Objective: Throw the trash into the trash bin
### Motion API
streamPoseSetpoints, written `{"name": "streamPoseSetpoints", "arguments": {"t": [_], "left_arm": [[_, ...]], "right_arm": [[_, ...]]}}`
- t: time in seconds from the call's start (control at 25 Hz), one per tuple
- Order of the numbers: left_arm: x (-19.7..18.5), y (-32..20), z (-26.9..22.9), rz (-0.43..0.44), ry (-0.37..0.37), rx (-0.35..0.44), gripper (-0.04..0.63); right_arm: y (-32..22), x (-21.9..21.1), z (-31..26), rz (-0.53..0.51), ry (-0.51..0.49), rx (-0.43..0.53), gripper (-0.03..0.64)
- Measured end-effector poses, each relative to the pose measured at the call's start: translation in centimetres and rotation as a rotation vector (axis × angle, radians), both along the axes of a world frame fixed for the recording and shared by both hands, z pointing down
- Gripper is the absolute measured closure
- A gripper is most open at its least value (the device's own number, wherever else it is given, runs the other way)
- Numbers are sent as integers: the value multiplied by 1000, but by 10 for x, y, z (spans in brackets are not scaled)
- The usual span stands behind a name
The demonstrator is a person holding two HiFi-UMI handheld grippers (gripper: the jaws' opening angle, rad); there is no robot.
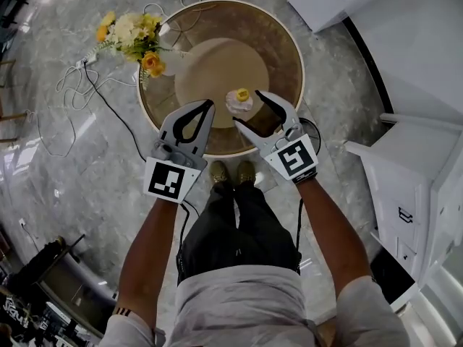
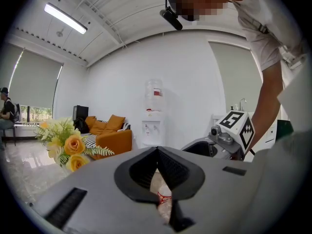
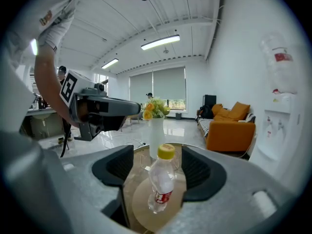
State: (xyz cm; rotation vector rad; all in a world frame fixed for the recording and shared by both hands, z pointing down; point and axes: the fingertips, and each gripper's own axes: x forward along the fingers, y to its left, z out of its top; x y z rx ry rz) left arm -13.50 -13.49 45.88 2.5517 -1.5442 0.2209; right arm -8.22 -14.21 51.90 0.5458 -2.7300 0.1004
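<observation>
A clear plastic bottle [image 1: 240, 98] with a yellow cap and a red label stands near the middle of the round glass table [image 1: 282, 49]. My right gripper [image 1: 247, 108] is open, one jaw on each side of the bottle. In the right gripper view the bottle [image 3: 161, 184] leans slightly between the right gripper's [image 3: 157, 155] jaws, and neither pad touches it. My left gripper [image 1: 210, 103] is shut and empty, just left of the bottle. In the left gripper view the bottle [image 2: 160, 191] shows through the gap below the closed tips of the left gripper [image 2: 157, 149].
A white vase of yellow flowers [image 1: 141, 38] stands on the table's left side. White cables [image 1: 72, 100] trail over the marble floor at the left. A white cabinet [image 1: 405, 194] stands at the right. An orange sofa [image 3: 234, 126] sits beyond the table.
</observation>
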Motion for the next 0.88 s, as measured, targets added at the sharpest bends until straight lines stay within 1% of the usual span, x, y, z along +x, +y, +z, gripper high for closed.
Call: {"name": "streamPoseSetpoints", "arguments": {"t": [0.08, 0.24, 0.6, 0.8, 0.88], "left_arm": [[-2, -5, 11, 3, -7, -18, 595], [-10, -13, 27, -6, -10, -30, 595], [-10, -23, 52, 14, -8, -59, 595], [-12, -22, 57, 21, -4, -69, 595], [-12, -21, 58, 24, -2, -71, 595]], "right_arm": [[-4, -1, 14, -10, 20, -9, 321], [-10, -4, 41, -22, 56, -26, 321], [-14, -10, 92, -54, 120, -84, 320], [-19, -14, 105, -49, 123, -111, 321], [-19, -16, 104, -46, 112, -112, 343]]}}
